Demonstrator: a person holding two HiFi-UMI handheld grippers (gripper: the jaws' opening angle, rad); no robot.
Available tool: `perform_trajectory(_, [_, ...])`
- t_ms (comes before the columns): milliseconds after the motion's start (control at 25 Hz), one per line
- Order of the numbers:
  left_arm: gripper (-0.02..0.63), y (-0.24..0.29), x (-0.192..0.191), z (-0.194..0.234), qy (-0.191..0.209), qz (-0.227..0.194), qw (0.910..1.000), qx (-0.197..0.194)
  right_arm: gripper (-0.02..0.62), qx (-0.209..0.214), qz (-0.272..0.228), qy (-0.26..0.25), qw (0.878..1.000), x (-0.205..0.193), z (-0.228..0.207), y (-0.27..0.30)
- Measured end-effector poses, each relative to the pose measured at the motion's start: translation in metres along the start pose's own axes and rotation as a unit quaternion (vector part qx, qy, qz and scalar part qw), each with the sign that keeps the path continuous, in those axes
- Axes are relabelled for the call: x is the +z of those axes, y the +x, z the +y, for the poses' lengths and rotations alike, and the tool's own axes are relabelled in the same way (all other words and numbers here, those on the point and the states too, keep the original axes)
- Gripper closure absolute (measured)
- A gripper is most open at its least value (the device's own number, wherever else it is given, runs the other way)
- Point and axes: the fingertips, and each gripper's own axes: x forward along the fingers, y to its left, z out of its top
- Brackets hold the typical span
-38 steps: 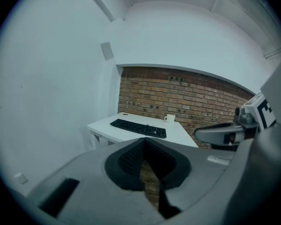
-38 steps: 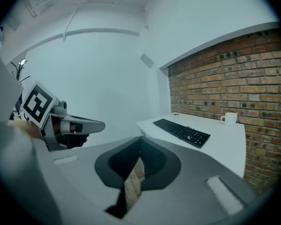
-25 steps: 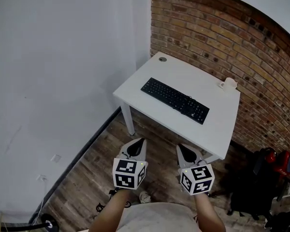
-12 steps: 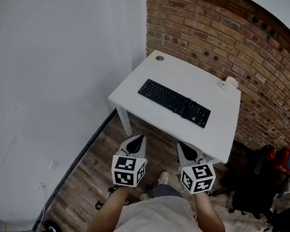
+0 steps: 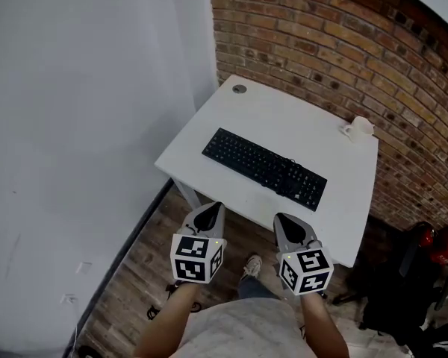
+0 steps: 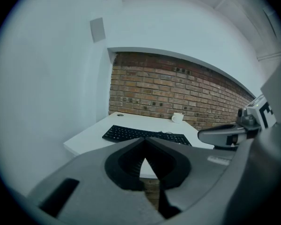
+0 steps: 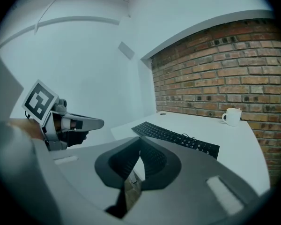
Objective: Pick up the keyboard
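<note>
- Left gripper (image 5: 209, 213) and right gripper (image 5: 287, 226) are side by side above the wooden floor (image 5: 142, 274), short of the tabletop (image 5: 284, 121)
- The fingers (image 6: 124, 163) of both are closed together, empty
- The black keyboard (image 5: 264, 168) lies flat and slantwise on the white tabletop, near its front edge, apart from both grippers
- A white mug (image 5: 358, 127) stands at the far right, beside the brick wall (image 5: 321, 43)
</note>
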Motion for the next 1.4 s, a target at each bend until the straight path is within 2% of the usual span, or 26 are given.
perform_trajectory(360, [0.606, 0.096, 0.027, -0.003, 0.013, 0.023, 0.9996, -0.004, 0.591, -0.009, 0.020, 0.017, 1.000, 0.010, -0.080, 0.051])
perform_trajectory(600, [0.606, 0.144, 0.028, 0.005, 0.023, 0.045, 0.9987, 0.000, 0.542, -0.029, 0.040, 0.038, 0.998, 0.001, -0.132, 0.071])
perform_trajectory(840, [0.552, 0.173, 0.022, 0.022, 0.023, 0.061, 0.9979, 0.000, 0.499, -0.071, 0.058, 0.064, 0.994, -0.017, -0.177, 0.078])
perform_trajectory(1080, [0.496, 0.198, 0.021, 0.038, 0.038, 0.075, 0.9964, -0.014, 0.452, -0.119, 0.076, 0.077, 0.987, -0.031, -0.201, 0.083])
perform_trajectory(1400, [0.382, 0.229, 0.016, 0.080, 0.047, 0.100, 0.9931, -0.038, 0.351, -0.207, 0.089, 0.120, 0.967, -0.045, -0.226, 0.085])
